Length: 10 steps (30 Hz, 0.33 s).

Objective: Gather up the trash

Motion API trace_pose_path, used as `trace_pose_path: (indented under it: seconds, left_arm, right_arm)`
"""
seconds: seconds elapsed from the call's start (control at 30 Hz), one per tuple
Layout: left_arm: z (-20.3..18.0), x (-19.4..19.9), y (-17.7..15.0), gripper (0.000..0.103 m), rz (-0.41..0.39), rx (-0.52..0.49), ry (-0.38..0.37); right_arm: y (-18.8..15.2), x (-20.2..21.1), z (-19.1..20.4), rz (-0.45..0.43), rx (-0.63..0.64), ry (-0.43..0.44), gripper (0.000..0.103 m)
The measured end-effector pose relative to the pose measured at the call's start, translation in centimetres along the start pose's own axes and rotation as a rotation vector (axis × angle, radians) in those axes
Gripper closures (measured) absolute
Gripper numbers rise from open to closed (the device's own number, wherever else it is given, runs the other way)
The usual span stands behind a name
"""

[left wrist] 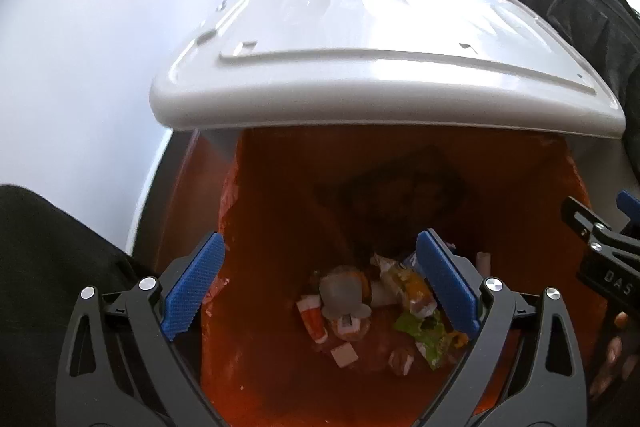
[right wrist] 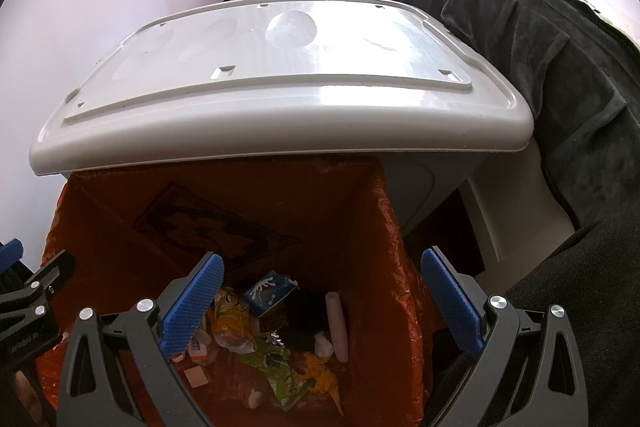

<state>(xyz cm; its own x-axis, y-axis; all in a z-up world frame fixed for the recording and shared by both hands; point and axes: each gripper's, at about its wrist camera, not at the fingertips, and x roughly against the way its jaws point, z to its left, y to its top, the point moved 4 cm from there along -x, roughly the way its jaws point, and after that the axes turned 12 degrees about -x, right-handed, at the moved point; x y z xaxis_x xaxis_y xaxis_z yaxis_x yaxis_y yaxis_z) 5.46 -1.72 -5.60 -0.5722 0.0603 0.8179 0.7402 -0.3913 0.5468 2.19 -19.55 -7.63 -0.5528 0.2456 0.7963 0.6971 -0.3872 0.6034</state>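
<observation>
The trash, a heap of crumpled wrappers and packets (left wrist: 384,311), lies at the bottom of the orange plastic liner bag (left wrist: 280,211) inside the grey plastic bin. Among it are a green crumpled wrapper (right wrist: 276,363), a blue and white carton (right wrist: 270,291), a white tube (right wrist: 336,327) leaning near the bag's right wall, and a small clear plastic cup (left wrist: 344,295). The left hand-held gripper (left wrist: 320,287) hangs over the opening, blue pads spread wide, nothing between them and touching nothing. The right hand-held gripper (right wrist: 320,303) hangs beside it, likewise spread wide and empty. The bin's pale grey hinged lid (right wrist: 280,87) stands raised behind the opening. A dark grey cloth (right wrist: 540,47) drapes to the right.
</observation>
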Motion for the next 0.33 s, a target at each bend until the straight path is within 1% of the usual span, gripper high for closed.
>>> trace_pose_path:
  seconds: [0.13,0.23,0.33]
  left_arm:
    - [-0.5,0.1,0.08,0.009,0.001,-0.031,0.008]
    - [-0.72,-0.05,0.09,0.009,0.006,-0.039,-0.015]
    - [-0.84,-0.1,0.08,0.009,0.01,-0.041,-0.019]
  right_arm:
    - [-0.03,0.08,-0.13,-0.003,-0.01,-0.001,0.005]
    - [-0.06,0.15,-0.23,-0.004,-0.014,-0.001,0.005]
    - [-0.09,0.19,-0.25,-0.004,-0.013,-0.001,0.005]
